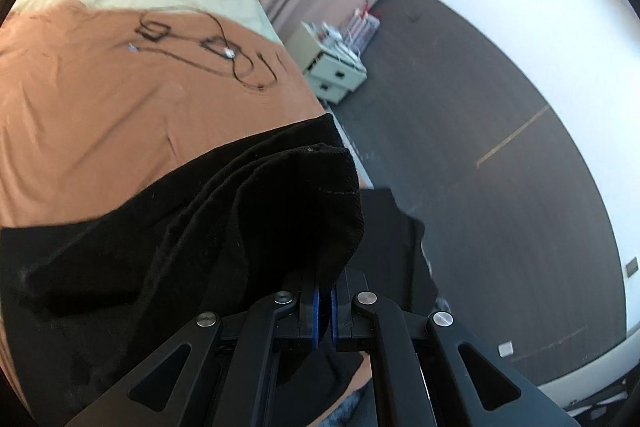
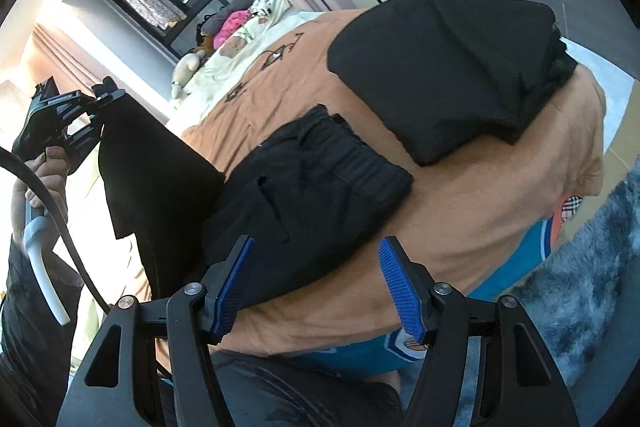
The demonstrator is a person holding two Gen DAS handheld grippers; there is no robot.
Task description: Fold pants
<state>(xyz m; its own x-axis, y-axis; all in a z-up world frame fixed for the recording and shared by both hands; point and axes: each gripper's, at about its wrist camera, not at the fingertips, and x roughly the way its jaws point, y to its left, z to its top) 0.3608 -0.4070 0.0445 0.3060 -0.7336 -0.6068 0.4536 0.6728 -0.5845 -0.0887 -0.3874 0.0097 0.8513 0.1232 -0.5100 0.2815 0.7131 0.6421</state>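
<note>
Right wrist: gripper jaws apart over orange bedspread; left gripper clamps pants.

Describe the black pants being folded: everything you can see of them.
The black pants are soft, matte knit fabric with an elastic ribbed waistband and a slit pocket. The waist part lies bunched on the orange bed cover, in front of a folded black stack. One leg end is lifted off the bed, pinched in the shut left gripper and hanging in folds. The open right gripper hovers just short of them.
</note>
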